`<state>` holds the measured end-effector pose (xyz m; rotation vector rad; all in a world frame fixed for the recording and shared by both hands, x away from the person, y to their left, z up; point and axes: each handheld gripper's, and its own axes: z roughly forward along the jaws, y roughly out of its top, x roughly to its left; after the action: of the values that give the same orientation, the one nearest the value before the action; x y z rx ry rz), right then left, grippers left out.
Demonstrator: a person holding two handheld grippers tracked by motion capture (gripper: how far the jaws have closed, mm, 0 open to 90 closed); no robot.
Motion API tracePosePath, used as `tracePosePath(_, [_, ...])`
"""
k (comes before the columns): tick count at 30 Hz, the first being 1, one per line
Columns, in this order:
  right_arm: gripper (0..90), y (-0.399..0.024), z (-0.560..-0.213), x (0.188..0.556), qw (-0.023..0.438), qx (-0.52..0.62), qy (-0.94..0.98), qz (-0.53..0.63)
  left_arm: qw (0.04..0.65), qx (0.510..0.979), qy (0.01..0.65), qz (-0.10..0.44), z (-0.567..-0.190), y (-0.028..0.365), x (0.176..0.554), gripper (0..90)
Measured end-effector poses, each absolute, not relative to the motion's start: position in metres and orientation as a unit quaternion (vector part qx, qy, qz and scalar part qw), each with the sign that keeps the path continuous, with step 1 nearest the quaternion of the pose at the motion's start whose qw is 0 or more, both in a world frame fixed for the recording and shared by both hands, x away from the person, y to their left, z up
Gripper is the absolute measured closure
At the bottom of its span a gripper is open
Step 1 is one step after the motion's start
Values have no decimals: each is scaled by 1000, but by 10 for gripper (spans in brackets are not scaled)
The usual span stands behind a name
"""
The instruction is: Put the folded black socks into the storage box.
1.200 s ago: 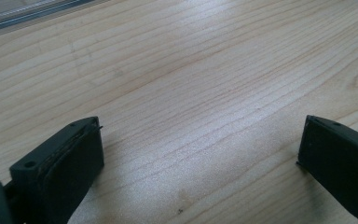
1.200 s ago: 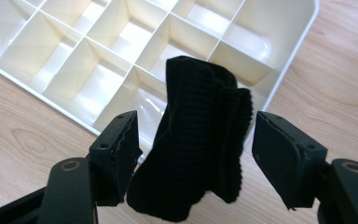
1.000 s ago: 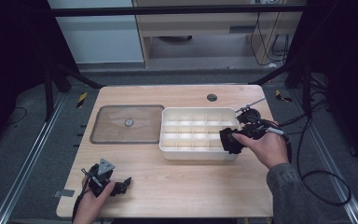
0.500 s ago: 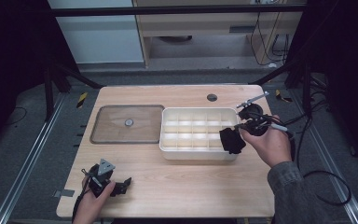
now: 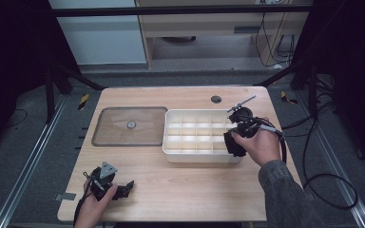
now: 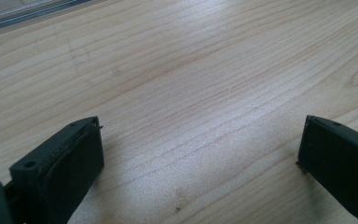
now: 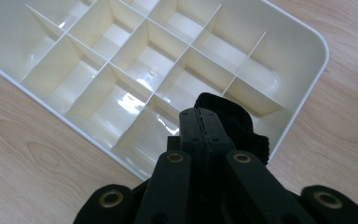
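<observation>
The right tool (image 7: 200,116) has just been closing and is now pinching a black cloth-like piece (image 7: 235,123), though the fabric is hard to make out, over the corner compartment of the white divided tray (image 5: 171,154). Lifting it out is looking like the next step. The left tool (image 6: 200,154) is resting open on the worktop (image 5: 185,190), holding nothing.

A wooden table (image 5: 195,190) carries a clear lid (image 5: 130,126) beside a cream divided tray (image 5: 202,156).
</observation>
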<state>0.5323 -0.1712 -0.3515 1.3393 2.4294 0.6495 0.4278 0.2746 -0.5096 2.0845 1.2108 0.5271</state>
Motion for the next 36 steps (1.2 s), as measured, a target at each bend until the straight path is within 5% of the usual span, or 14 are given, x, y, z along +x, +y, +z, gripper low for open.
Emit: tracePosePath(36, [900, -193, -397, 551, 136, 508, 831, 183, 328, 801, 459, 200, -509, 275, 428, 0])
